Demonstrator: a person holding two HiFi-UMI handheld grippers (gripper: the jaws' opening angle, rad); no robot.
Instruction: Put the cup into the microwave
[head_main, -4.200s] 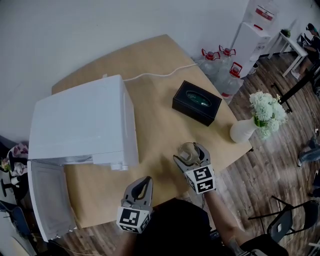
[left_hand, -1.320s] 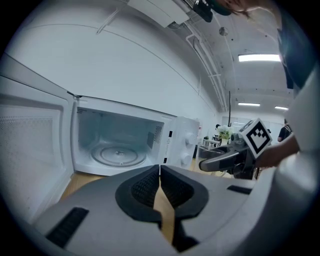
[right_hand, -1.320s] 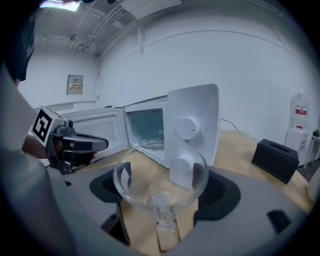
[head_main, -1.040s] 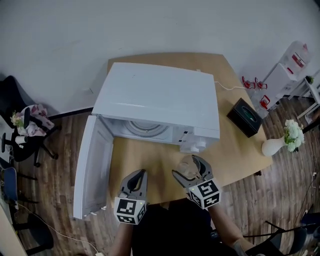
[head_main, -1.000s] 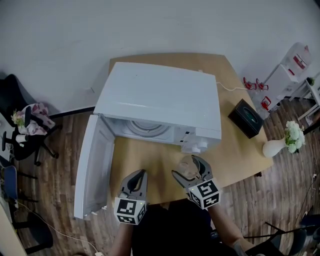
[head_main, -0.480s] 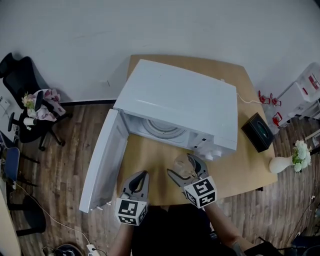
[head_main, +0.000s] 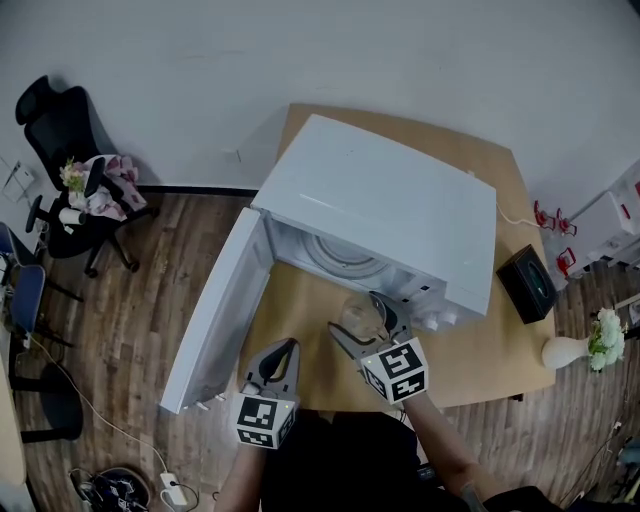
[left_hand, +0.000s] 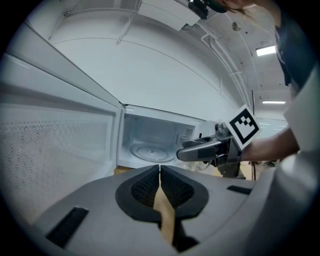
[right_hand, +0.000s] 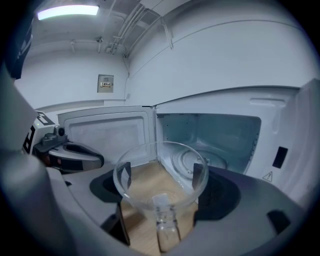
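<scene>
Currently right fingers (right_hand: 225, 197) grasping one cup (right_hand: 159, 182), left fingers (left_hand: 142, 187) closed, one open microwave (head_main: 390, 205).

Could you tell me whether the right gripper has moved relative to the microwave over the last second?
Yes. The right gripper, holding the cup, has shifted left along the microwave front, from before the knobs to before the open cavity.

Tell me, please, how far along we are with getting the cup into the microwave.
Done: the microwave door stands open and the right gripper is shut on the glass cup. In hand: the cup hangs before the opening, not yet inside. Left: carry it in, set it on the turntable, release. The left gripper is shut and empty.
</scene>
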